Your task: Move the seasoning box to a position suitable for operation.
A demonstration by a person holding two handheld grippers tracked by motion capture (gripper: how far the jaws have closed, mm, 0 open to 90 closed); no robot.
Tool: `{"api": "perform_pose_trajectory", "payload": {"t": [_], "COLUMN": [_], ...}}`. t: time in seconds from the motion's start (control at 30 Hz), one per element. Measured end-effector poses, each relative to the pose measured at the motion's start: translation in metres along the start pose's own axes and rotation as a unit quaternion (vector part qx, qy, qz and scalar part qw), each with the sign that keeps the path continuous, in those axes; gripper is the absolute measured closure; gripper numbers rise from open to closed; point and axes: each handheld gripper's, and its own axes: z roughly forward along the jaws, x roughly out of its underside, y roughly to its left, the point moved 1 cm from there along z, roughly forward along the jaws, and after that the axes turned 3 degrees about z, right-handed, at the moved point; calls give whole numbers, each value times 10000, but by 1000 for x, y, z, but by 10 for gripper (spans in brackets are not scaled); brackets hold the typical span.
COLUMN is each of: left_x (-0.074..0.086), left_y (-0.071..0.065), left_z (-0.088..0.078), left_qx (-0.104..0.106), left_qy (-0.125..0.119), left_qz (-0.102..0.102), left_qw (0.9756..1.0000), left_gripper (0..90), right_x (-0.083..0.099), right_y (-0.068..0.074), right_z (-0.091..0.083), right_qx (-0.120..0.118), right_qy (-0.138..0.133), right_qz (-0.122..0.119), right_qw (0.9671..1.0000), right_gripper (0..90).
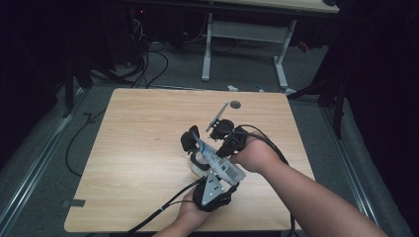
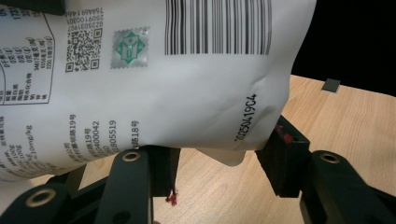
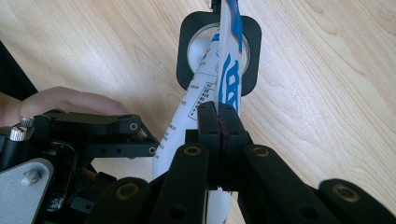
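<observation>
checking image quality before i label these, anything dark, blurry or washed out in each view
High view: the table is evenly lit, the room around it nearly black, and the picture soft overall. Left gripper view: the white pouch is bright, its small print partly smeared, with black background at upper right. Right gripper view: wood grain crisp, the right claw dark and short on detail.

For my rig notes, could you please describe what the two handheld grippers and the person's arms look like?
Both grippers are black linkage frames with round rivet holes and blocky black pads. The left gripper carries a grey three-cornered plate dotted with small holes, and black cables trail from it toward the table's near edge. Its pads show red marks. A black cable loops behind the right gripper. The forearms are bare, no sleeves in view.
</observation>
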Motion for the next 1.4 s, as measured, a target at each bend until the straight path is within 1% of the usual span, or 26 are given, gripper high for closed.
{"api": "perform_pose_trajectory", "payload": {"t": [0.27, 1.4], "left_x": [0, -5], "left_y": [0, 1], "left_z": [-1, 0], "left_qx": [-17, -44], "left_qy": [-14, -64], "left_qz": [13, 71], "left_qw": [10000, 9999], "left_gripper": [528, 536], "right_x": [0, -2], "right_y": [0, -1], "right_z": [0, -1], "right_qx": [-29, -8], "right_qy": [-26, -45], "right_qz": [0, -22], "right_qw": [10000, 10000], "right_gripper": [900, 900]}}
